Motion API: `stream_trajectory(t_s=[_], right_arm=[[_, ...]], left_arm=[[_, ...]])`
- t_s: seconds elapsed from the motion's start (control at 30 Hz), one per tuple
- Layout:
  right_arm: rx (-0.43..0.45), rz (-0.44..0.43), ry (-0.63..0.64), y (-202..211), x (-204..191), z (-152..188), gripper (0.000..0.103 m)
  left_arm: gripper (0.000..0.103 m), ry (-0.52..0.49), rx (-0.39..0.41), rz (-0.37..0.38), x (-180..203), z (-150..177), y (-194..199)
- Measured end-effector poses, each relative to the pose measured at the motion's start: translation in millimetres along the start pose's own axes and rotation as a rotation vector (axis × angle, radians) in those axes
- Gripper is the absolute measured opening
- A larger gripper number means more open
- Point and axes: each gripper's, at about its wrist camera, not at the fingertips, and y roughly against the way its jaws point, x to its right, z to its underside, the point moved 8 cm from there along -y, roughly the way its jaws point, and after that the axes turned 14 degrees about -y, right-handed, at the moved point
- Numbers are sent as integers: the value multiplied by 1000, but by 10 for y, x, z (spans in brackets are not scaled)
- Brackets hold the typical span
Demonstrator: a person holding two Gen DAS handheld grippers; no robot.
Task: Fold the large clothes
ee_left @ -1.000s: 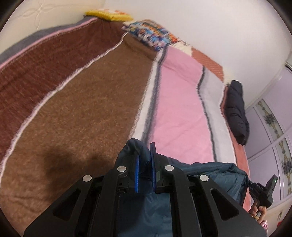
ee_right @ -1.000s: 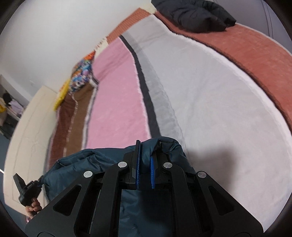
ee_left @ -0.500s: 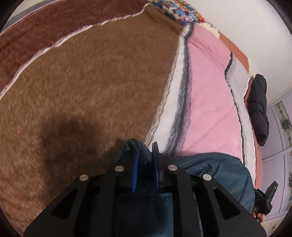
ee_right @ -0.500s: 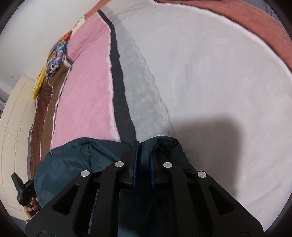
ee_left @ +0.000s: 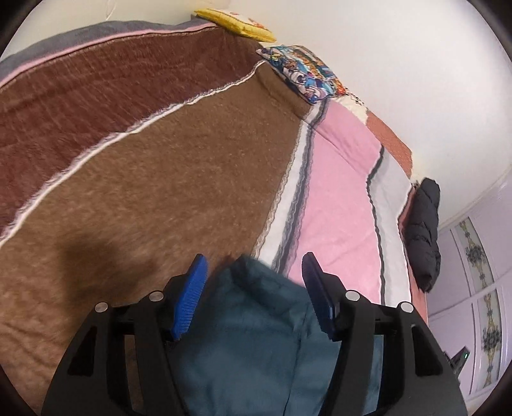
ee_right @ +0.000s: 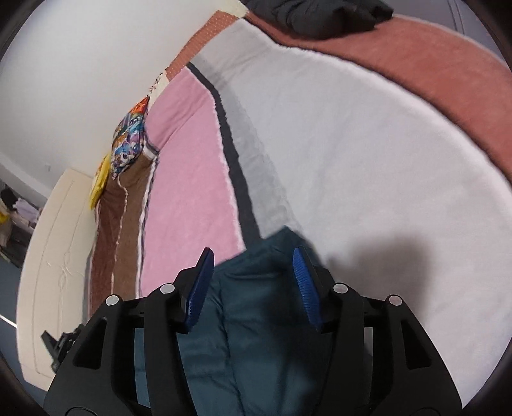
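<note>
A dark teal padded garment (ee_left: pixel 256 326) lies on the striped bedspread (ee_left: pixel 160 179), its corner between my left gripper's (ee_left: pixel 254 272) open blue pads without touching them. In the right wrist view the same garment (ee_right: pixel 256 320) lies under my right gripper (ee_right: pixel 254 268), which is open too, its pads standing apart on either side of the fabric's far corner. Both grippers hover just above the garment and hold nothing. The garment's near part is hidden behind the gripper bodies.
A black jacket (ee_left: pixel 424 230) lies at the bed's far right edge and also shows in the right wrist view (ee_right: pixel 316 12). A colourful pillow (ee_left: pixel 304 72) and a yellow cushion (ee_left: pixel 236 25) sit by the white wall. A cream headboard (ee_right: pixel 54 256) stands at left.
Both grippers were shut on corners of the teal garment; now both have opened and let it go, and it rests on the bed. Both cameras have tilted back up.
</note>
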Motion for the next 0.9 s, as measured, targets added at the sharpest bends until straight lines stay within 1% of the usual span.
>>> stream_trajectory(t_s=[0.07,0.17,0.23,0.27,0.3,0.37,0.4,0.5,0.53,0.57,0.63,0.67,0.7,0.77,0.87,0.9], right_arm=[[0,-2,34,199,36,126,52],[-22,-25,59,467,104,404,52],[-39,-29,69,676,255,657,53],[-46,-34,81,770,320,778,53],[-47,-31,90,823,360,880,53],[-38,-10,110,1010,518,1146,54],[-35,-18,113,1107,589,1287,55],[-44,-32,81,1283,819,1614,57],[-49,-40,54,1313,899,1700,59],[-59,-47,7,1325,1003,1813,64],[-79,-74,-67,1311,1126,1946,68],[-99,-84,-123,1264,1198,2048,70],[-113,-87,-152,1222,1225,2104,70],[-140,-83,-187,1137,1235,2207,72],[-155,-95,-169,1032,1115,2300,76],[-151,-93,-160,1001,1080,2292,77]], left_arm=[[60,-16,-12,7,-9,94,135],[60,-35,-33,19,-84,381,411],[60,-37,-51,37,-131,645,590],[60,-34,-55,46,-149,719,638],[60,-36,-64,55,-169,874,751],[61,-45,-73,54,-190,1054,861],[62,-50,-83,56,-204,1204,942],[66,-27,-114,80,-229,1577,1063],[68,-1,-125,94,-238,1700,1072],[69,34,-134,111,-248,1829,1068],[71,98,-148,143,-238,2001,1015],[71,146,-162,166,-227,2112,952],[72,170,-173,178,-212,2178,910],[73,216,-186,195,-166,2284,786],[74,214,-170,193,-97,2281,637],[75,214,-166,180,-92,2269,584]])
